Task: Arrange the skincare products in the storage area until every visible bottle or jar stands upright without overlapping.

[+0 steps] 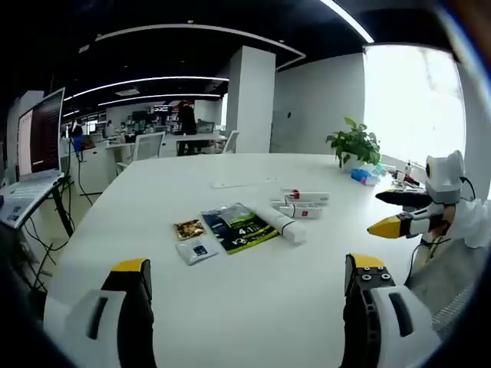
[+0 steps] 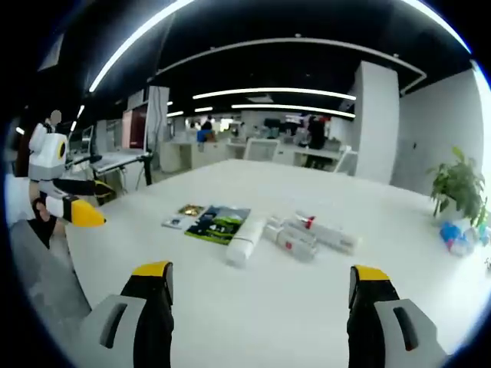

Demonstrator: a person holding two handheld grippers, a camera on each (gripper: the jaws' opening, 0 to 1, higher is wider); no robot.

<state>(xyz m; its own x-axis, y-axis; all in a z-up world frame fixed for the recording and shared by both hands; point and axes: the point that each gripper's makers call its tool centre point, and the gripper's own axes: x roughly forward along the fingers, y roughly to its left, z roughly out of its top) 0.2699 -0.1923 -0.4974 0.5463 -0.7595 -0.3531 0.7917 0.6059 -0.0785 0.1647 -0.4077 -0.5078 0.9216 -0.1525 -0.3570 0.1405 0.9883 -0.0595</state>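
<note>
The skincare products lie on the white desk (image 1: 230, 307), none upright yet. In the left gripper view, I take the dark green packet (image 1: 238, 226) as my landmark. Just to its right a white tube (image 1: 282, 223) lies on its side, round-bodied and smooth, its near end touching the packet's edge. Beyond the tube, farther from me, are slimmer white tubes with red marks (image 1: 301, 204), flat and bunched so close that I cannot tell which touch. Left of the packet sit two small sachets, a brownish one (image 1: 189, 228) and a pale one with a blue patch (image 1: 198, 251), both flat and glossy. My left claw (image 1: 249, 280) hangs wide open over bare desk, well short of the packet, holding nothing. My right claw (image 1: 393, 225) comes in from the right, its yellow tip aimed toward the pile. A potted plant (image 1: 354, 143) stands far behind.

In the right gripper view, the same green packet (image 2: 218, 223) lies left of the fat white tube (image 2: 245, 241), and the red-marked tubes (image 2: 307, 234) lie right of that, slanted. My right claw (image 2: 261, 280) is wide open and empty, near the packet but apart. My left claw (image 2: 83, 215) shows at the left edge. Everything looks dropped loosely; I judge the arranging has barely begun, and the slick, round tubes may roll.
</note>
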